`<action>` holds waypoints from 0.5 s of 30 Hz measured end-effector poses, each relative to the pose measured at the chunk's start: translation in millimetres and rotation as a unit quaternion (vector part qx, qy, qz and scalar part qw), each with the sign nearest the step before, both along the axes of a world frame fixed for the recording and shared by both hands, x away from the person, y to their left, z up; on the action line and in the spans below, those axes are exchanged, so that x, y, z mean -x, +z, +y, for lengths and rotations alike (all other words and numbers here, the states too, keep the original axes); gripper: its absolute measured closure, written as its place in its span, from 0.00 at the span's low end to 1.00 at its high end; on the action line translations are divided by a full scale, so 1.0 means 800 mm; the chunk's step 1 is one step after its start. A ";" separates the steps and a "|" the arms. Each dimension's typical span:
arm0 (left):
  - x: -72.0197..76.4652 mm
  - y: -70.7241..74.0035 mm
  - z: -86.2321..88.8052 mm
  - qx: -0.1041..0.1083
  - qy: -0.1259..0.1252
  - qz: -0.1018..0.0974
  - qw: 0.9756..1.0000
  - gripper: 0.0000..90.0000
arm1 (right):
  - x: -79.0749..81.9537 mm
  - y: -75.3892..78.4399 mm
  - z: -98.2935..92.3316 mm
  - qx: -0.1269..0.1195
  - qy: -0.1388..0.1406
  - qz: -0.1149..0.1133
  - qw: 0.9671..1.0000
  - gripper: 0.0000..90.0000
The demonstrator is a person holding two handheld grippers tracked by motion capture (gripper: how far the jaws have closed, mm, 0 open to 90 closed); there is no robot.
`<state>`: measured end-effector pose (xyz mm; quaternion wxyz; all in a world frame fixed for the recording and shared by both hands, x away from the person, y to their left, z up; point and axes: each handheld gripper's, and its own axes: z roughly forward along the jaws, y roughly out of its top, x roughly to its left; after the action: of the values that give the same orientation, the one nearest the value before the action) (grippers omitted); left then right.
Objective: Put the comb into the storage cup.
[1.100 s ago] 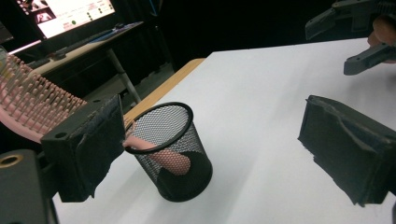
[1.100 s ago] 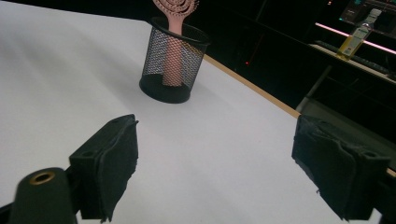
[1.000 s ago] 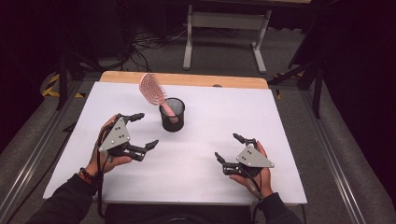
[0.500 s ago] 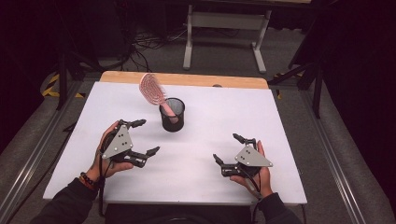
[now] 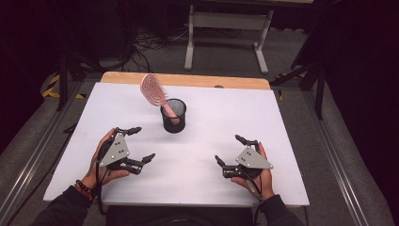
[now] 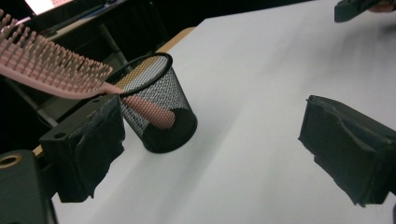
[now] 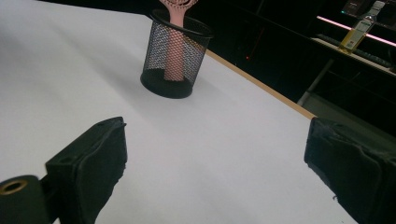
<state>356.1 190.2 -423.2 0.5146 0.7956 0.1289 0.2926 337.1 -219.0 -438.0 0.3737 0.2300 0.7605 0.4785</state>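
Observation:
A black mesh cup stands upright at the middle back of the white table. In it leans a pink hairbrush, handle down and bristled head up to the left. My left gripper is held open in front and to the left of the cup, apart from it. Along the left gripper view's jaws lie the cup and the brush. My right gripper rests near the front right; its jaws have just been opening and hold nothing. The cup stands far ahead of the right gripper.
A wooden strip runs along the table's far edge. Behind it are a grey metal frame and cables on the floor. Rails flank the table. A bottle stands on a far shelf.
My left gripper has sunk and drawn slightly toward the near edge. The right gripper stays in place, its jaws a little wider apart. Cup and brush have not moved.

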 end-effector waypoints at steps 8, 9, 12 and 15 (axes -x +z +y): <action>0.002 -0.014 0.015 0.001 0.014 0.010 1.000 0.08 | 0.000 -0.003 0.001 0.002 0.007 0.004 1.000 0.08; 0.003 -0.016 0.016 -0.001 0.014 0.011 1.000 0.08 | 0.000 -0.003 0.002 0.004 0.007 0.004 1.000 0.08; 0.005 -0.020 0.018 -0.005 0.017 0.012 1.000 0.08 | 0.000 -0.003 0.002 0.004 0.007 0.003 1.000 0.08; 0.008 -0.025 0.021 -0.006 0.019 0.016 1.000 0.08 | 0.001 -0.003 0.002 0.004 0.007 0.002 1.000 0.08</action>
<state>349.6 206.8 -442.8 0.5020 0.8006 0.1506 0.2903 336.7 -217.7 -440.7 0.3697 0.2242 0.7647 0.4778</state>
